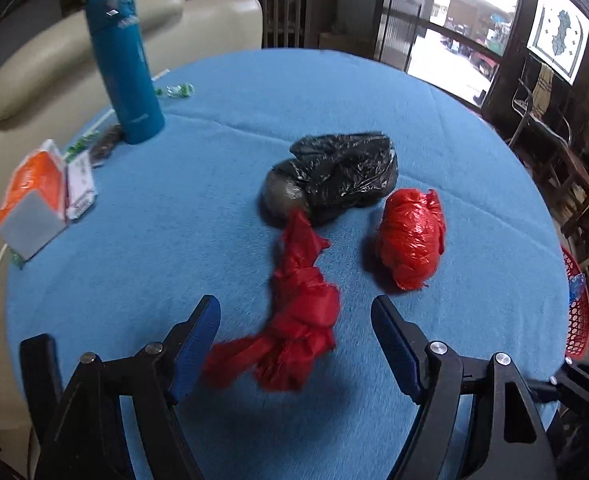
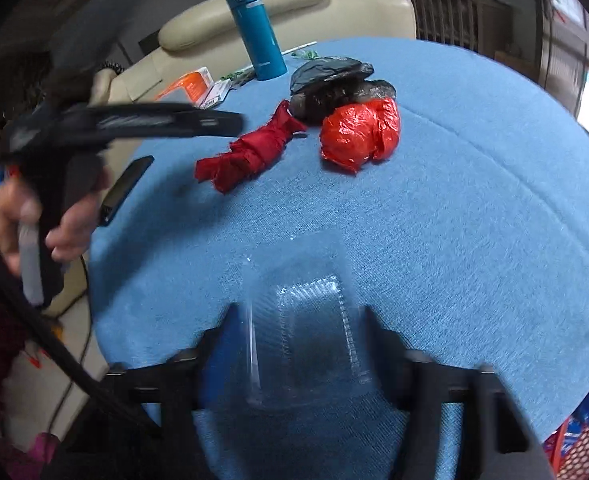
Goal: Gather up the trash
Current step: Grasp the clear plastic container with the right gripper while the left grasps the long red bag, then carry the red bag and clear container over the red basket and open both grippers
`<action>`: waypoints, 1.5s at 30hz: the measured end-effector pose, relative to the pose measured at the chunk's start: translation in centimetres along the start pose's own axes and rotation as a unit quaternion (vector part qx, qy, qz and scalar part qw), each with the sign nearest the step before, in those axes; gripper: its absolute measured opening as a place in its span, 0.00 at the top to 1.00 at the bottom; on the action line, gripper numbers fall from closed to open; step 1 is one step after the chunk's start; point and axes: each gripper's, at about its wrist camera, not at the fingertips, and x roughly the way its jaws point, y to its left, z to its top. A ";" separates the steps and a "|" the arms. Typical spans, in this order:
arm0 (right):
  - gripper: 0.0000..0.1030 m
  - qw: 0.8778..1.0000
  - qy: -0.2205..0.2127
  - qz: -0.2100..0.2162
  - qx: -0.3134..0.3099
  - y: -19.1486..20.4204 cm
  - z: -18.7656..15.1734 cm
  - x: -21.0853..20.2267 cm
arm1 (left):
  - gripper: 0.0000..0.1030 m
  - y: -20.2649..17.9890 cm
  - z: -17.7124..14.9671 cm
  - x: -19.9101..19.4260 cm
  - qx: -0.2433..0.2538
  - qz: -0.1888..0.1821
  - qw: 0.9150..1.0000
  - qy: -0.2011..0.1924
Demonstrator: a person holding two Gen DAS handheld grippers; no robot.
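On the blue tablecloth (image 1: 174, 220) lie a knotted dark red bag (image 1: 302, 312), a crumpled bright red bag (image 1: 412, 236) and a black bag (image 1: 342, 172). My left gripper (image 1: 294, 300) is open around the dark red bag, with gaps between its pads and the bag. In the right wrist view my right gripper (image 2: 300, 309) holds a clear plastic container (image 2: 310, 332) that rests on the cloth, with its pads against both sides. The same bags show farther off: the dark red bag (image 2: 250, 152), bright red bag (image 2: 362, 132) and black bag (image 2: 334, 80).
A teal flask (image 1: 124, 64) stands at the table's far left, beside an orange carton (image 1: 34, 200) and small wrappers. A red mesh basket (image 1: 578, 320) sits beyond the right edge. A cream sofa (image 1: 34, 68) is behind. A hand (image 2: 22, 216) holds the left gripper.
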 end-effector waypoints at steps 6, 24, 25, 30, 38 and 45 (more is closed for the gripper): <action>0.49 0.999 -0.022 0.005 0.034 -1.9 -0.7 -1.8 | 0.34 -0.5 0.7 3.1 -0.007 -0.003 0.999 0.033; 0.49 0.977 -0.145 -0.001 0.156 -8.8 -2.8 -11.7 | 0.69 -3.0 -1.8 -2.1 -0.011 0.010 0.999 -0.040; 0.49 0.975 -0.151 -0.003 0.162 -9.1 -2.9 -12.2 | 0.69 -3.6 -2.1 -3.2 -0.007 0.008 0.999 -0.053; 0.49 0.969 -0.172 -0.002 0.180 -9.8 -3.3 -13.3 | 0.69 -6.8 -2.9 -8.3 0.010 -0.008 0.994 -0.106; 0.49 0.963 -0.201 -0.018 0.180 -9.8 -4.6 -15.9 | 0.69 -12.4 -4.2 -14.1 0.051 -0.030 0.984 -0.170; 0.49 0.951 -0.240 -0.029 0.191 -10.5 -5.6 -19.2 | 0.69 -15.5 -5.0 -17.6 0.070 -0.055 0.974 -0.207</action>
